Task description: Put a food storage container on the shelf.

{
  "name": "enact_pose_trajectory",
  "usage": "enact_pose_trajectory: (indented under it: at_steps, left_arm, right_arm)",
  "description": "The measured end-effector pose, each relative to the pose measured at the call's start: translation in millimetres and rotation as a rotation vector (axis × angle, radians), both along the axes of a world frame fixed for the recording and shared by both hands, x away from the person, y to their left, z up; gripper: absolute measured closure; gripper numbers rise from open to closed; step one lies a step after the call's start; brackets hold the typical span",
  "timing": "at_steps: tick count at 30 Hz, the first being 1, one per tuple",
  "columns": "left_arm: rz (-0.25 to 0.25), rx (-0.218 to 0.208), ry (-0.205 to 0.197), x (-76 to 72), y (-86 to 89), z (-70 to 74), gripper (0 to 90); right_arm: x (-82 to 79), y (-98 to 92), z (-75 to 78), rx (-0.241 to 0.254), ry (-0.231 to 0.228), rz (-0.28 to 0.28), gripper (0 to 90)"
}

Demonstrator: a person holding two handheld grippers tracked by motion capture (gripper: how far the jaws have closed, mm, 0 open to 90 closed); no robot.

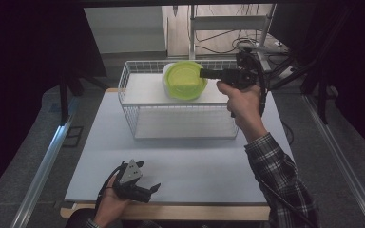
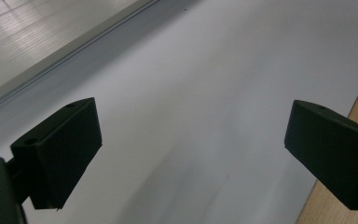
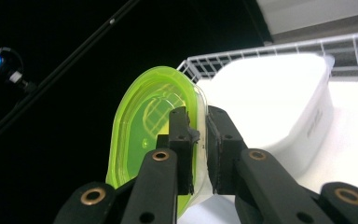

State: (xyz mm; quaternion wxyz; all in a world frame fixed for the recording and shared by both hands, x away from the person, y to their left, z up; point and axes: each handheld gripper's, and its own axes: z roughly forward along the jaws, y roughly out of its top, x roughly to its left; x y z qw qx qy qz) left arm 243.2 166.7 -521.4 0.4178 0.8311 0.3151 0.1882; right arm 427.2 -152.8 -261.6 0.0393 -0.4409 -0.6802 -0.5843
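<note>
High view: the right gripper (image 1: 203, 73) reaches from the right over the far side of the white wire basket (image 1: 129, 97), its jaws pinching the right rim of a green lid (image 1: 185, 80). The lid sits above a white container (image 1: 167, 88) that stands inside the basket toward its far right. The left gripper (image 1: 151, 189) rests on the white table (image 1: 195, 161) at the near left edge, well apart from the basket.

Left gripper view: the jaws stand spread wide with nothing between them, over bare table.

Right gripper view: the jaws are pressed together on the lid's rim; the lid is tilted and apart from the container's opening.

Judgement: the step in hand appears to be lifting the lid off the container. The next move calls for carrying the lid clear of the basket wall without loosening the pinch, then setting it down on open table.
</note>
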Motion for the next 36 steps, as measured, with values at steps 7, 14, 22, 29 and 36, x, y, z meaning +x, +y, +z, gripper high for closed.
enact_pose_trajectory:
  at_steps: [7, 14, 22, 29, 36]
  left_arm:
    - [-0.002, -0.007, 0.002, -0.4, -0.9, -0.5, 3.5]
    - [-0.007, -0.007, 0.002, -0.8, -1.8, -0.5, 3.6]
    - [-0.013, -0.004, 0.003, -1.0, -2.2, -0.7, 3.6]
    - [-0.018, 0.004, 0.001, -1.3, -3.4, -0.9, 3.6]
    - [-0.023, 0.011, 0.004, -1.2, -4.1, -1.4, 3.6]
  right_arm:
    - [18.5, 13.2, 9.4, 0.003, -0.006, -0.070, 81.9]
    - [35.6, 19.8, 10.0, -0.008, 0.006, -0.133, 81.8]
    - [50.1, 26.2, 6.6, -0.011, 0.030, -0.174, 81.7]
    - [54.7, 32.8, 8.4, -0.069, 0.016, -0.212, 74.4]
    - [58.5, 33.6, 5.6, -0.087, 0.010, -0.217, 69.0]
